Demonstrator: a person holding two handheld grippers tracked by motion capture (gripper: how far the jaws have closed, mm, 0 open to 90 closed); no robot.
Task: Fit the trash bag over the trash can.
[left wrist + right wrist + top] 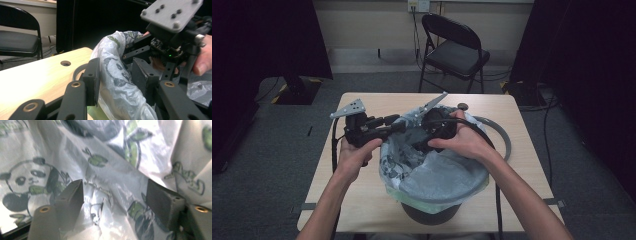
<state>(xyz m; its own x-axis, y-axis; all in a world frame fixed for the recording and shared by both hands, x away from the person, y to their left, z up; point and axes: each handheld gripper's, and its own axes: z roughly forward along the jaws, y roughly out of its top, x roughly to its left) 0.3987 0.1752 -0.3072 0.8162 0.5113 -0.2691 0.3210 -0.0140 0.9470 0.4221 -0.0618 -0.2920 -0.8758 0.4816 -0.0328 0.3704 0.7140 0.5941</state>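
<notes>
A black bin [429, 212] stands at the front middle of the table, lined with a white bag [447, 175] printed with pandas and green leaves. My left gripper [399, 122] reaches in from the left at the bag's far left rim. In the left gripper view its jaws [117, 80] are shut on a rolled fold of the bag [112, 62]. My right gripper [421, 145] points down into the bag's mouth from the far side. In the right gripper view its jaws [115, 195] stand open, with crumpled bag film [105, 165] between and behind them and the pads not pressing on it.
A grey ring [507, 140] lies on the wooden table [362, 200] behind and to the right of the bin. A small dark round spot [463, 106] marks the table's far edge. A black folding chair [457, 50] stands beyond the table.
</notes>
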